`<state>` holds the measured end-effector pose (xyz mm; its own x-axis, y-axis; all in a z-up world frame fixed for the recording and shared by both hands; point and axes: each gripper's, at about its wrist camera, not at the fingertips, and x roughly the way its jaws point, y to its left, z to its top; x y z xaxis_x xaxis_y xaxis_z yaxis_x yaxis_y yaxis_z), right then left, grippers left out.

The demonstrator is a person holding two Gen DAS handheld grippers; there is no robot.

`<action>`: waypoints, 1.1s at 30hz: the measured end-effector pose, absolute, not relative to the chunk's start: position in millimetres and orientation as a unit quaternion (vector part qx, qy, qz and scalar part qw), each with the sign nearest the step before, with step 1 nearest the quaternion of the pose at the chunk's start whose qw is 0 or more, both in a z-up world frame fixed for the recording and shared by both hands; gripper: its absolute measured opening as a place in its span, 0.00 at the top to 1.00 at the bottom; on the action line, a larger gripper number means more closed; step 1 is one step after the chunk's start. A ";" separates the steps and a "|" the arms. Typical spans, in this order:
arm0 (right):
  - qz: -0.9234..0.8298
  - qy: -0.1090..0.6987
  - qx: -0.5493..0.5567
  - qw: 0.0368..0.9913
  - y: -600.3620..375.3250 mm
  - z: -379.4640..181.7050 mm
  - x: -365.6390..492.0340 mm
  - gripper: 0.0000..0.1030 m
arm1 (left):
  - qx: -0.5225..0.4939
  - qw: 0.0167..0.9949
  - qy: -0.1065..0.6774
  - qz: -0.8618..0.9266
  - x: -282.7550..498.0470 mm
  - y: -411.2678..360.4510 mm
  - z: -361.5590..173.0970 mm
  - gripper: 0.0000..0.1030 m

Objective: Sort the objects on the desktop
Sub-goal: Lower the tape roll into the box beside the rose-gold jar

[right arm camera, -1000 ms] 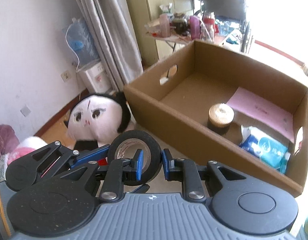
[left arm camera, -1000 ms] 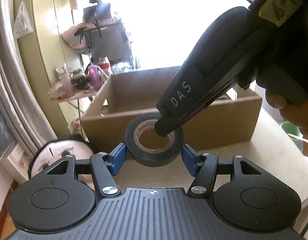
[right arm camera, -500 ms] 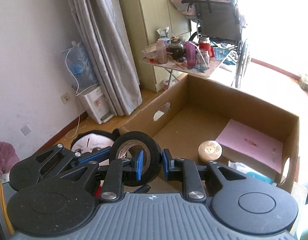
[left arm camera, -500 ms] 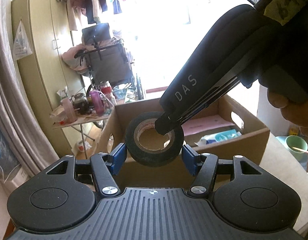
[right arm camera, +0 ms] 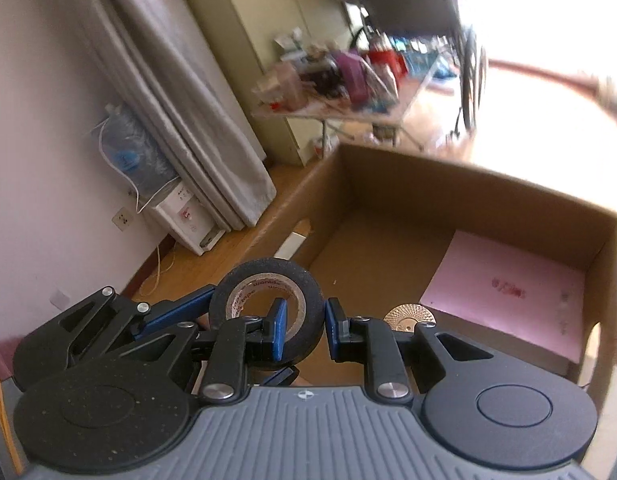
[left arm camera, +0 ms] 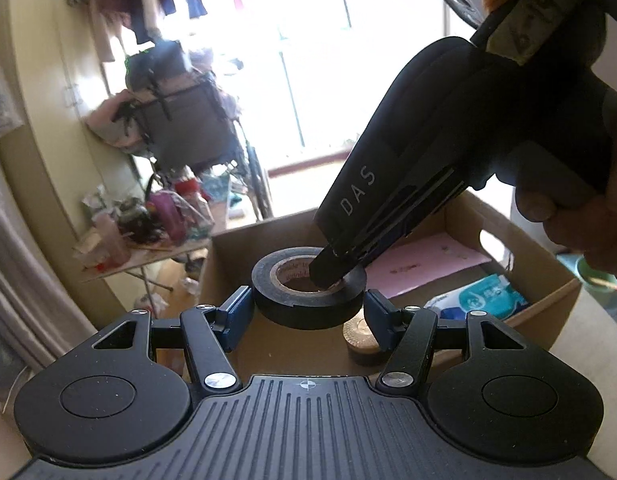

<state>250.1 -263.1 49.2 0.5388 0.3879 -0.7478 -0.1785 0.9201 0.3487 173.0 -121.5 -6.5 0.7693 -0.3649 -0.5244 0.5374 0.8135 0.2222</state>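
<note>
A black tape roll [left arm camera: 308,294] hangs in the air above the open cardboard box [left arm camera: 548,300]. My right gripper [right arm camera: 306,334] is shut on the tape roll's [right arm camera: 266,312] wall, one finger through its hole; in the left wrist view it reaches down from the upper right [left arm camera: 336,268]. My left gripper [left arm camera: 308,314] is open, its blue pads either side of the roll and apart from it. The box [right arm camera: 488,188] holds a pink sheet [right arm camera: 504,292], a round gold-topped jar [right arm camera: 406,318] and a blue-white packet [left arm camera: 476,300].
A cluttered folding table [right arm camera: 340,92] and a wheelchair [left arm camera: 188,120] stand behind the box. Grey curtains [right arm camera: 176,92] and a white appliance [right arm camera: 184,220] are on the left by the wall. A green cup [left arm camera: 600,280] stands to the box's right.
Both grippers and the tape roll have risen and moved forward from in front of the box wall to above the box's inside. The plush toy has dropped out of view.
</note>
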 end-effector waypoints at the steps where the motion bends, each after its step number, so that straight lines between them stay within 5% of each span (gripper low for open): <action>1: 0.161 0.463 0.128 0.862 -268.4 43.6 259.4 0.78 | 0.188 0.918 0.244 -0.251 180.9 -123.8 -9.0 0.41; 19: 0.124 0.636 0.252 0.719 -323.8 -64.2 315.8 0.77 | 0.180 0.792 0.466 -0.351 265.8 -149.9 -59.4 0.41; 33: 0.138 0.691 0.173 0.688 -302.3 -79.7 328.5 0.78 | 0.163 0.727 0.562 -0.358 290.7 -158.0 -75.8 0.40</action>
<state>328.5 -302.3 -79.7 0.0067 0.4293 -0.9032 0.0498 0.9019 0.4291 290.7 -158.0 -75.8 0.1117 -0.3379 -0.9345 0.7052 0.6895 -0.1649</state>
